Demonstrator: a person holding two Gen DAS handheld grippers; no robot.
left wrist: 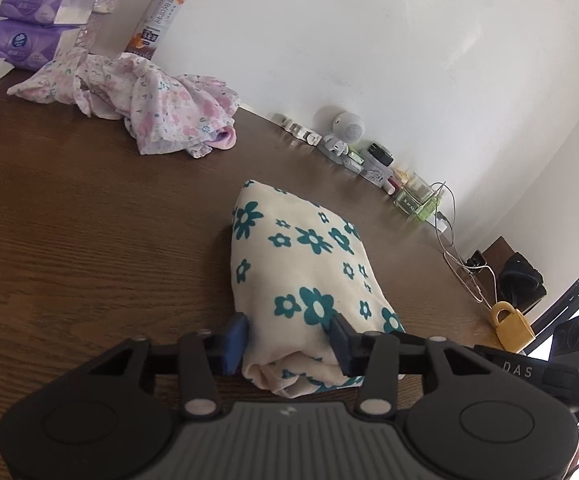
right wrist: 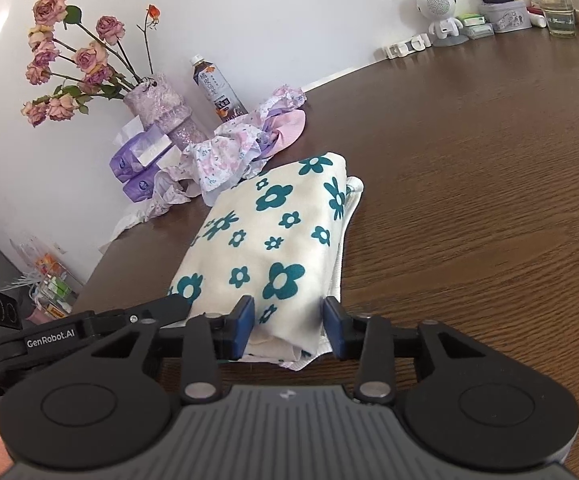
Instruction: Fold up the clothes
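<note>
the left gripper (left wrist: 289, 342) straddles the near end of the folded cream garment (left wrist: 301, 276), its blue pads set apart on either side of the cloth with a gap at the left pad. the right gripper (right wrist: 289, 328) stands the same way at the same end, jaws apart, pads beside the fabric rather than pinching it. the garment lies on the dark wood-grain table (left wrist: 69, 240), its long axis running away from both cameras; soft, thick, printed with teal flowers. bare table spreads wide to either side. farther off, a crumpled pink floral garment (left wrist: 149, 100) sits near the wall, well apart, beside a bottle (left wrist: 157, 16) and purple tissue packs (left wrist: 25, 20).
</note>
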